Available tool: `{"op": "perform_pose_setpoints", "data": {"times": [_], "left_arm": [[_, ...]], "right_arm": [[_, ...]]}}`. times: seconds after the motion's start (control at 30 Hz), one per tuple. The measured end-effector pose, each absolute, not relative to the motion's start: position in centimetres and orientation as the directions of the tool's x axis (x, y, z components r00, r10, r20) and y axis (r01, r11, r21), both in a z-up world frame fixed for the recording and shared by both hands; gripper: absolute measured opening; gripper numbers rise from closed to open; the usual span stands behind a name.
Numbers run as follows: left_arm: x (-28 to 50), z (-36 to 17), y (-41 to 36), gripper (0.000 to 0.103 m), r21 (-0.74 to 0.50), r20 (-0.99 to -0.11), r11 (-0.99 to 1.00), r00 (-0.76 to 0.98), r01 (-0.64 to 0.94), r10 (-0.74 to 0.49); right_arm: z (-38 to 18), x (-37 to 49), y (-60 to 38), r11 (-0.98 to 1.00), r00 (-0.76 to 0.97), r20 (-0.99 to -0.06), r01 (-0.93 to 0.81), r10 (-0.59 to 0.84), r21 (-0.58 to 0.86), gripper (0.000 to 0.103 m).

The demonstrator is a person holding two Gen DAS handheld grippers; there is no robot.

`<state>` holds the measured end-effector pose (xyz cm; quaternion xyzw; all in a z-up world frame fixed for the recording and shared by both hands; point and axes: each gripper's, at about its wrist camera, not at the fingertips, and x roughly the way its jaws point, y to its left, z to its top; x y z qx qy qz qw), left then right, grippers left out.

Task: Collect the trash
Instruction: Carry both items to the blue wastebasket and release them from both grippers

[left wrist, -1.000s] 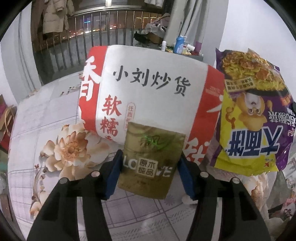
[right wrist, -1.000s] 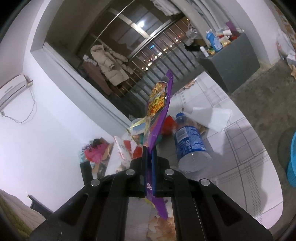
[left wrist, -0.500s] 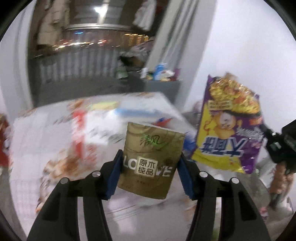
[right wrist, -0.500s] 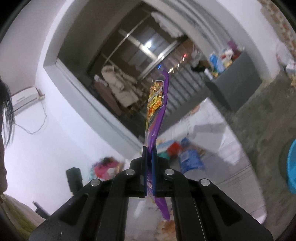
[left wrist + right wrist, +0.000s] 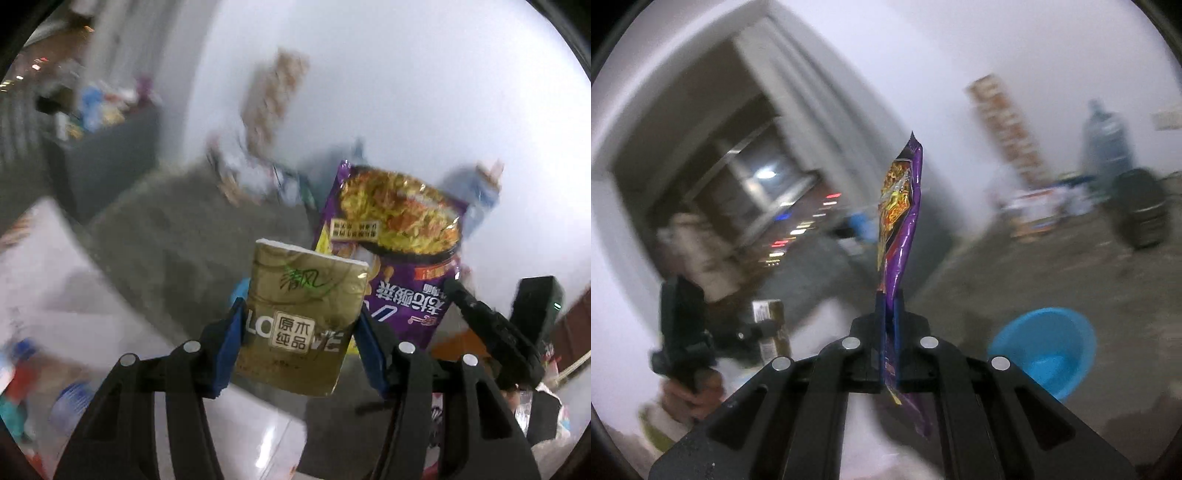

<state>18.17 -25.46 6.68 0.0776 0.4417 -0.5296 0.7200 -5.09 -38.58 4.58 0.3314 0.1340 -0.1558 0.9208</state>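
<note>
Left gripper (image 5: 301, 332) clamping gold tissue pack (image 5: 301, 321), right gripper (image 5: 889, 306) pinching purple noodle wrapper (image 5: 901, 206)

We cannot resolve the background in either wrist view: motion blur smears the grey cabinet (image 5: 107, 155) and the items on its top into colour patches. The gold tissue pack (image 5: 301, 321) hides the lower left corner of the purple noodle packet (image 5: 402, 251). In the right wrist view we see that packet edge-on only, so its print is unreadable. The blue basin (image 5: 1049, 350) is soft-edged, and we cannot tell its contents.
</note>
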Motion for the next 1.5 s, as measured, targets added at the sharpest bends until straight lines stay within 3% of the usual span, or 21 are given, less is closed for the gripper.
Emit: {"op": "perform_pose_setpoints", "data": {"times": [0.2,0.37,0.5,0.57,0.6,0.67,0.77,1.1,1.17,1.33,1.5], "left_arm": [[19.9,0.0,-38.5,0.056,-0.402,-0.807,0.393,-0.118,0.827,-0.578],[20.9,-5.4,-45.9,0.057,-0.393,-0.847,0.417,-0.146,0.819,-0.511],[21.2,-9.7,-49.1,0.081,-0.331,-0.880,0.470,-0.087,0.818,-0.468],[21.4,-11.3,-48.9,0.086,-0.289,-0.893,0.510,-0.036,0.810,-0.449],[21.4,-11.7,-49.1,0.086,-0.284,-0.896,0.520,-0.030,0.806,-0.443],[21.8,-12.7,-48.8,0.087,-0.278,-0.904,0.537,-0.029,0.796,-0.426],[22.1,-12.7,-48.4,0.088,-0.297,-0.898,0.533,-0.042,0.792,-0.438],[20.7,-6.1,-44.2,0.092,-0.338,-0.828,0.469,-0.021,0.816,-0.560],[20.3,-4.7,-42.8,0.092,-0.367,-0.818,0.453,-0.050,0.812,-0.573],[19.4,0.1,-38.8,0.093,-0.330,-0.799,0.430,-0.007,0.840,-0.601],[19.0,4.7,-32.9,0.097,-0.270,-0.781,0.433,0.068,0.860,-0.621]], "right_arm": [[-0.8,-2.7,-42.9,0.649,0.806,-0.509,0.565,-0.301,0.511,0.002],[-5.4,0.5,-46.7,0.601,0.757,-0.574,0.624,-0.311,0.498,0.002],[-10.1,2.7,-48.6,0.583,0.720,-0.616,0.662,-0.319,0.472,0.009],[-13.7,3.7,-49.6,0.559,0.688,-0.673,0.682,-0.272,0.471,0.055],[-14.9,3.6,-49.8,0.546,0.676,-0.692,0.691,-0.253,0.475,0.059],[-17.5,3.0,-50.5,0.484,0.646,-0.733,0.721,-0.213,0.496,0.059],[-18.2,0.8,-50.7,0.416,0.659,-0.723,0.728,-0.205,0.545,0.059],[-15.3,-0.7,-48.2,0.428,0.654,-0.713,0.736,-0.253,0.524,0.059],[-15.6,0.7,-48.5,0.467,0.667,-0.706,0.715,-0.236,0.520,0.054],[-18.4,7.2,-48.7,0.626,0.566,-0.807,0.695,-0.171,0.354,0.043],[-29.5,15.0,-51.2,0.683,0.165,-0.983,0.728,-0.085,0.063,0.030]]}}
